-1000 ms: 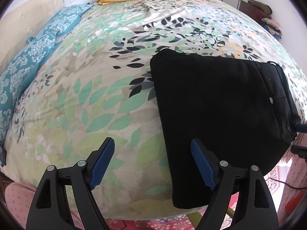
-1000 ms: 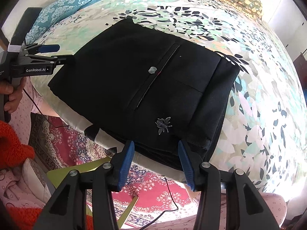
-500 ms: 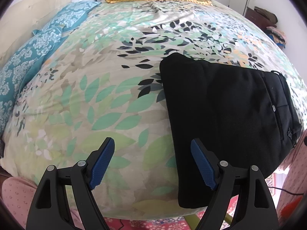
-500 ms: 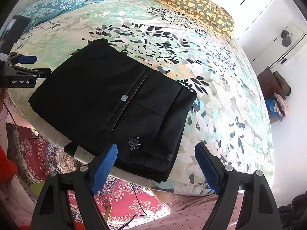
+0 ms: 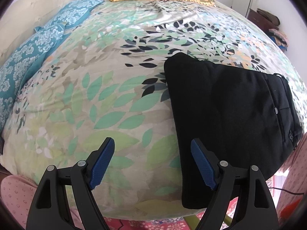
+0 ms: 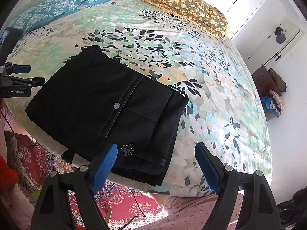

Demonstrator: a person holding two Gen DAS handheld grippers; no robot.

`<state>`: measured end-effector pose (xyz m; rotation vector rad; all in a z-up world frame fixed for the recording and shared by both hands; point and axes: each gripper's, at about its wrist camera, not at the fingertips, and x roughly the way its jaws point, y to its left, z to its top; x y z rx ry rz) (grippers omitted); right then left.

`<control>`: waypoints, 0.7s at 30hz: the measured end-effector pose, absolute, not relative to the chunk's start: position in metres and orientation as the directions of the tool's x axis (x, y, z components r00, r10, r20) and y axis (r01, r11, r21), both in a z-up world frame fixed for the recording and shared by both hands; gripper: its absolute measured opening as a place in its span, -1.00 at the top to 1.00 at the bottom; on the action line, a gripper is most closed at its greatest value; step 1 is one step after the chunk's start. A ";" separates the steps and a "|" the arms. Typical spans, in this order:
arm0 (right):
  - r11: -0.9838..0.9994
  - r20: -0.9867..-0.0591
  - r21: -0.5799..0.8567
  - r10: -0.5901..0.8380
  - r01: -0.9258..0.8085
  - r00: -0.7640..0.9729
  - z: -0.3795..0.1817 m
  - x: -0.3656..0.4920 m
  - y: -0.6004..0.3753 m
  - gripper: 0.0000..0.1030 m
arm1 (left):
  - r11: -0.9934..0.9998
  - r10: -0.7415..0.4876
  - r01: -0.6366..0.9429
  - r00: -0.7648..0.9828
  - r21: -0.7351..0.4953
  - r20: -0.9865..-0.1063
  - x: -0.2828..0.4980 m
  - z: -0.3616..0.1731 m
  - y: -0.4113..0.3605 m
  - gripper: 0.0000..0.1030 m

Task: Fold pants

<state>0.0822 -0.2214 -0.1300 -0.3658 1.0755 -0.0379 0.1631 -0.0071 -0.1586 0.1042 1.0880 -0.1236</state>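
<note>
Both grippers have drawn back from the folded black pants (image 6: 107,111), and the right gripper (image 6: 155,164), pinched near the hem a second ago, now hangs spread wide and empty above the bed's near edge. Its view shows the pants as a flat rectangle at centre left on the leaf-print bedspread (image 6: 220,88), with a button, a pocket seam and a small silver emblem, plus the left gripper (image 6: 21,76) at the left edge. From the left wrist, the left gripper (image 5: 152,163) is likewise apart, holding nothing, the pants (image 5: 226,115) at right; the emblem is barely discernible there.
</note>
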 end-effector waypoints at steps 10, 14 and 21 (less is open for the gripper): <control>0.938 -0.850 -0.319 -0.218 -0.139 0.479 -0.131 0.082 -0.223 -0.60 | 0.988 -0.045 0.154 0.456 0.028 -0.889 0.163 -0.159 -0.007 -0.61; 0.937 -0.849 -0.322 -0.222 -0.135 0.480 -0.132 0.082 -0.224 -0.60 | 0.988 -0.045 0.153 0.456 0.029 -0.889 0.163 -0.160 -0.007 -0.61; 0.942 -0.852 -0.303 -0.200 -0.143 0.485 -0.133 0.082 -0.226 -0.60 | 0.986 -0.045 0.163 0.440 0.031 -0.897 0.164 -0.164 -0.008 -0.62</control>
